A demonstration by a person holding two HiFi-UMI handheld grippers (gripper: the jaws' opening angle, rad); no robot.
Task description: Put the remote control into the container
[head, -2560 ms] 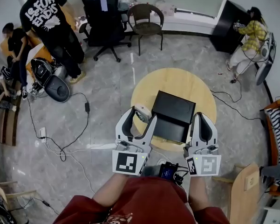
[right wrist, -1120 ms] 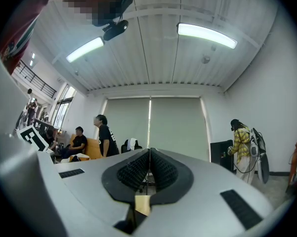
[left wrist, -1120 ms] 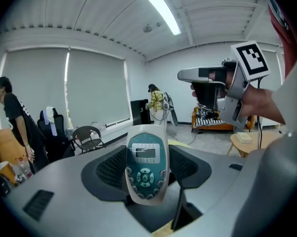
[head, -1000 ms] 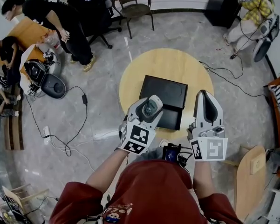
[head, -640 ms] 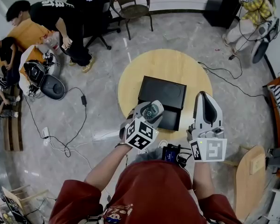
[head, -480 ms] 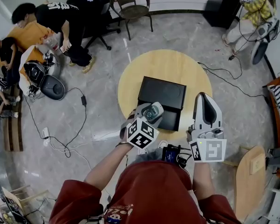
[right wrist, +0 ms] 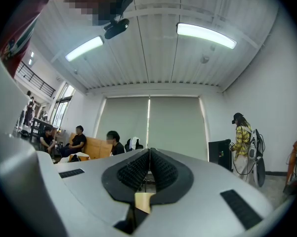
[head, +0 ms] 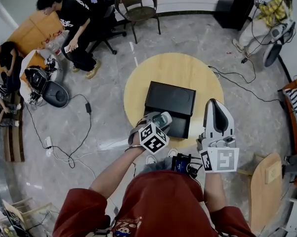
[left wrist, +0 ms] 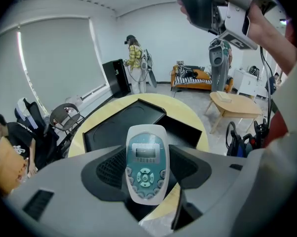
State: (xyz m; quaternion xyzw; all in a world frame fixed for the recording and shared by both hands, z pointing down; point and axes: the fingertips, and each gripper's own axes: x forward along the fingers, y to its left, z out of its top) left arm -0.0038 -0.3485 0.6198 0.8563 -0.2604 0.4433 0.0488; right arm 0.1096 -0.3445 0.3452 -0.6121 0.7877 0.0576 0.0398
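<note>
While the left gripper (head: 158, 122) grips the remote (left wrist: 146, 158) near the box (head: 170, 98), unplaced, the right gripper (right wrist: 148, 163) sits closed, empty.

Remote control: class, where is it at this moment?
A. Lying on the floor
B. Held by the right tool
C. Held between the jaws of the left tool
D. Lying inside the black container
C: the left gripper view shows the remote control clamped between the jaws of the left tool, short of the black container, while the right tool is shut on nothing.
</note>
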